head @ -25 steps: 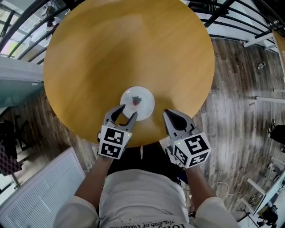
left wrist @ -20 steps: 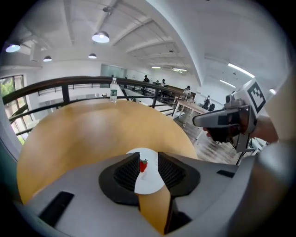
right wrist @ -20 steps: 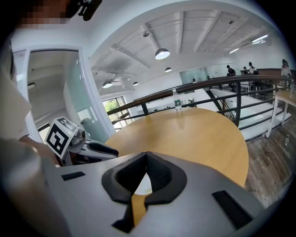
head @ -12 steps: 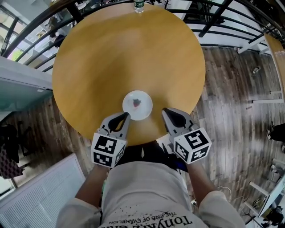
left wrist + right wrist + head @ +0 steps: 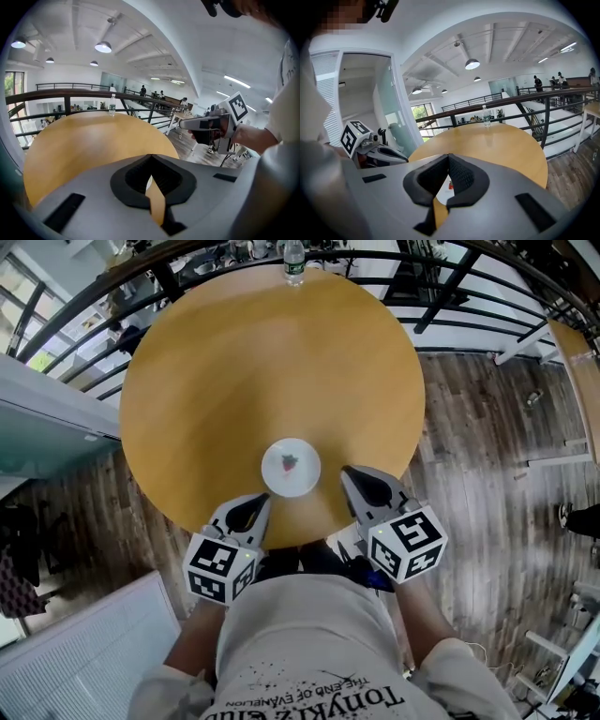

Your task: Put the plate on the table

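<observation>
Round and yellow, the surface (image 5: 234,362) has the white plate (image 5: 291,468) sitting on it, near the person. The job looks done. The left gripper (image 5: 254,509) has just been closing on nothing. The right gripper (image 5: 354,480) is closed and empty too. Next, both should move away without bumping the plate.

- Round table (image 5: 272,362): warm yellow-brown wood finish, smooth, with a soft satin sheen.
- Plate (image 5: 291,468): white, smooth and glossy, ceramic by the look, with a small red print at its middle.
- Left gripper (image 5: 261,502) and right gripper (image 5: 352,479): matt grey plastic shells; their pads (image 5: 461,176) are black, ribbed and rubber-like.
- Marker cubes (image 5: 408,542): flat, matt black-and-white print.
- Floor (image 5: 487,456): grey-brown wood planks with a rough-looking grain.
- Railing (image 5: 459,273): dark painted metal bars.
- Bottle (image 5: 293,259): clear plastic.
- Shirt (image 5: 300,643): light grey cloth, printed.
</observation>
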Action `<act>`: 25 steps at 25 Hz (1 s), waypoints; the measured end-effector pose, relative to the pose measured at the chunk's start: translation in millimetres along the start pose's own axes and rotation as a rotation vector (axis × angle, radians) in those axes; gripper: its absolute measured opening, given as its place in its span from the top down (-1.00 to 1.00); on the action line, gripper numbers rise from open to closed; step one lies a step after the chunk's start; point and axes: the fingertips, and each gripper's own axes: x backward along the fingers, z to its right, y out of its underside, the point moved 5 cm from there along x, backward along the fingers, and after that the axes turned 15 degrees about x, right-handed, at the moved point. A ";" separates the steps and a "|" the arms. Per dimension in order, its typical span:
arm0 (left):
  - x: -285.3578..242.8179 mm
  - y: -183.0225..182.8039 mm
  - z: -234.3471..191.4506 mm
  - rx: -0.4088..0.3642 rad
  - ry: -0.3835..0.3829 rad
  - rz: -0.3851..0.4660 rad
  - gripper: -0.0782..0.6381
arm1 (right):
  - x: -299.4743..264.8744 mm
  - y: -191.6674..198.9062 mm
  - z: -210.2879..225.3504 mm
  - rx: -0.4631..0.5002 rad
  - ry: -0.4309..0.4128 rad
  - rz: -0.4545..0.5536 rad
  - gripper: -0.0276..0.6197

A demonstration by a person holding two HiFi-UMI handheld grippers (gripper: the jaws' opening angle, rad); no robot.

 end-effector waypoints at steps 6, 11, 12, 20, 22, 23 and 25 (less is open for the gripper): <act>7.3 -4.6 -0.2 0.012 -0.006 0.031 0.71 | -0.9 -6.0 -5.9 0.028 -0.027 -0.016 0.85; 12.2 -6.8 5.2 -0.002 -0.001 0.040 0.71 | 4.5 0.1 -13.1 0.016 -0.034 -0.020 0.85; 12.1 -7.7 6.2 -0.004 0.000 0.040 0.71 | 5.6 0.5 -13.3 0.012 -0.033 -0.019 0.85; 12.2 -9.2 8.7 -0.003 0.011 0.041 0.71 | 8.4 -2.6 -11.8 0.001 -0.025 -0.004 0.85; 14.6 -5.9 10.4 -0.002 0.012 0.041 0.71 | 10.6 -1.4 -14.2 -0.002 -0.026 -0.001 0.85; 15.9 -5.0 11.6 -0.004 0.011 0.041 0.71 | 11.8 -1.0 -15.0 -0.004 -0.026 0.000 0.85; 17.8 -4.5 13.9 -0.010 0.005 0.042 0.71 | 13.9 -0.6 -15.4 -0.007 -0.027 0.001 0.85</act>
